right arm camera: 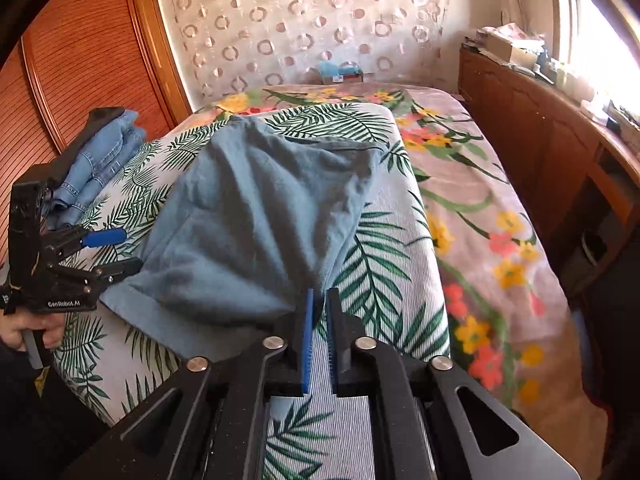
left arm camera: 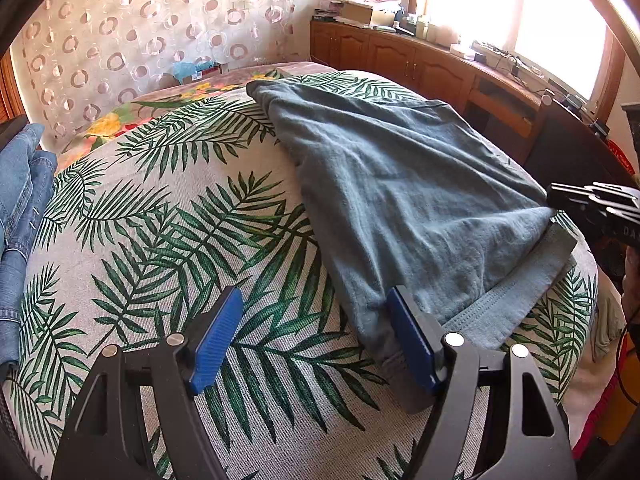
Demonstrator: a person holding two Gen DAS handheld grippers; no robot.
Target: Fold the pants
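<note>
Grey-blue pants [left arm camera: 400,184] lie partly folded on the leaf-print cloth [left arm camera: 168,240] on the bed, also in the right wrist view [right arm camera: 256,224]. My left gripper [left arm camera: 316,312] is open, low over the cloth at the pants' near-left corner; its right pad [left arm camera: 408,340] touches the fabric edge. It shows from the side in the right wrist view [right arm camera: 120,252]. My right gripper [right arm camera: 320,312] is nearly closed at the pants' near-right corner; a narrow gap shows between the pads and no fabric is visible in it. In the left wrist view it [left arm camera: 560,196] meets the lifted pants corner.
A pile of folded blue jeans [left arm camera: 20,208] lies at the bed's left edge, also in the right wrist view [right arm camera: 96,160]. A floral blanket [right arm camera: 480,208] covers the rest of the bed. Wooden cabinets [left arm camera: 400,60] with clutter run along the window on the right.
</note>
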